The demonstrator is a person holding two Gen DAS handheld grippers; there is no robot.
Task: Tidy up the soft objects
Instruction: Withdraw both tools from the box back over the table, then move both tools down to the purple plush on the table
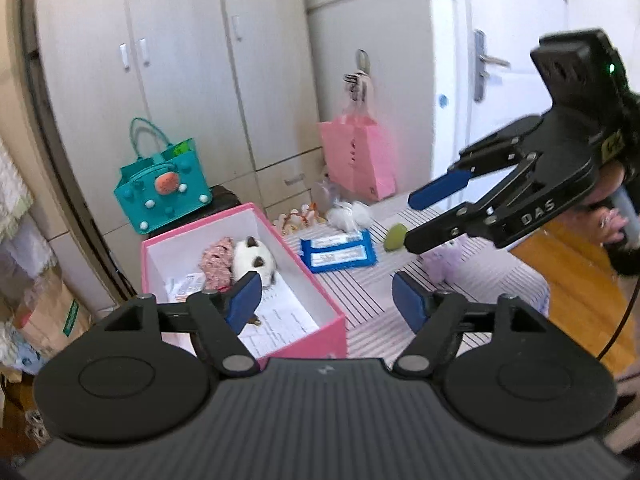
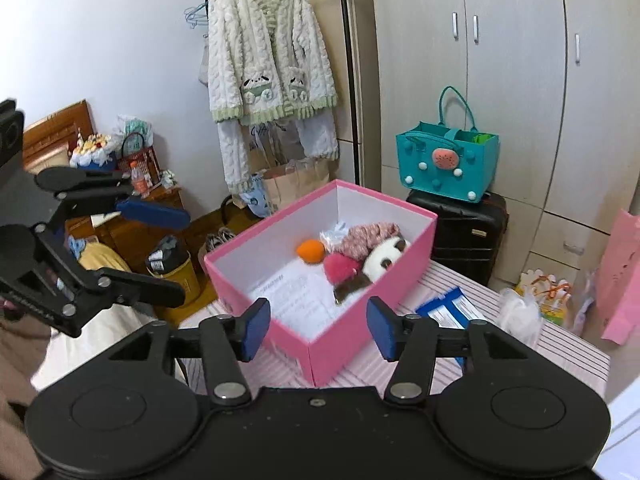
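Left wrist view looks down over the left gripper (image 1: pixel 326 300), whose blue-padded jaws stand well apart with nothing between them. Beyond them a pink box (image 1: pixel 320 322) sits on a striped bed cover (image 1: pixel 360 304), open at the top. Inside it lie a white plush with dark ears (image 1: pixel 256 262) and a pink knitted piece (image 1: pixel 216 260), touching each other, on printed paper. To the right of the box, on the cover, lie a blue packet (image 1: pixel 340 250), a white fluffy bundle (image 1: pixel 348 214), a small green ball (image 1: pixel 395 236) and a pale purple plush (image 1: pixel 444 260). The right gripper (image 1: pixel 412 220) reaches in from the right, above the green ball, its jaws spread and empty; a hand (image 1: pixel 612 224) holds its grip. A teal bag (image 1: pixel 164 192) stands far left and a pink paper bag (image 1: pixel 360 160) leans against the wardrobe.

Right wrist view shows the right gripper (image 2: pixel 318 328) parted wide over the near edge of the pink box (image 2: pixel 348 344), gripping nothing. In the box an orange ball (image 2: pixel 310 250), a pink pompom (image 2: pixel 340 268), the knitted piece (image 2: pixel 368 236) and the white plush (image 2: pixel 384 258) cluster toward the far right corner. The left gripper (image 2: pixel 182 258) hangs at the left, jaws apart, empty.
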